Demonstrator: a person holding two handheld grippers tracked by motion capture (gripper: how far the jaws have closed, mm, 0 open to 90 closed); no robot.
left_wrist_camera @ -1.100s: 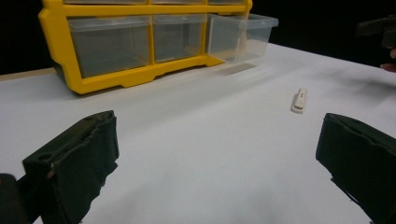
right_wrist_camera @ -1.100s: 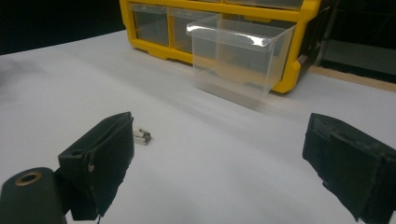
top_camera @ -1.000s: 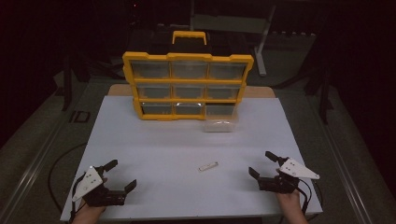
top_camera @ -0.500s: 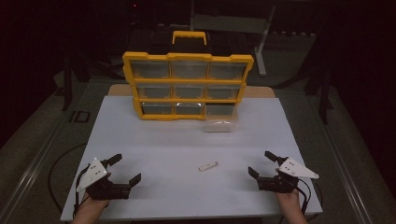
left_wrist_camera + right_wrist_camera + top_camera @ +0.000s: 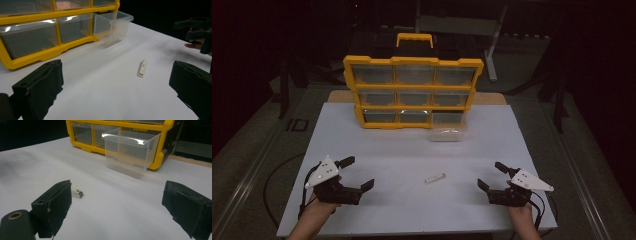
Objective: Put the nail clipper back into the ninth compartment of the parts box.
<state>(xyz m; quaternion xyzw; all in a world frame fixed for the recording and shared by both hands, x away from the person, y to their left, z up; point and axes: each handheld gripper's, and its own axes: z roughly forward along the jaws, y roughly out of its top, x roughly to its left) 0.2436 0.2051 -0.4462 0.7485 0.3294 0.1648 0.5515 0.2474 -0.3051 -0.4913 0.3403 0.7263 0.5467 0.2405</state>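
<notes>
Left gripper (image 5: 357,173) and right gripper (image 5: 493,175): both spread wide, gripping nothing, low over white table (image 5: 382,145), either side of small white clip (image 5: 435,178).

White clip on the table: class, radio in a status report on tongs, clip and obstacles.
Left tongs open, right tongs open, both empty. White clip flat on the table between them, untouched. Clear drawer pulled out from the yellow organizer, well behind; path open.

Dim, dark surroundings, soft blur
</notes>
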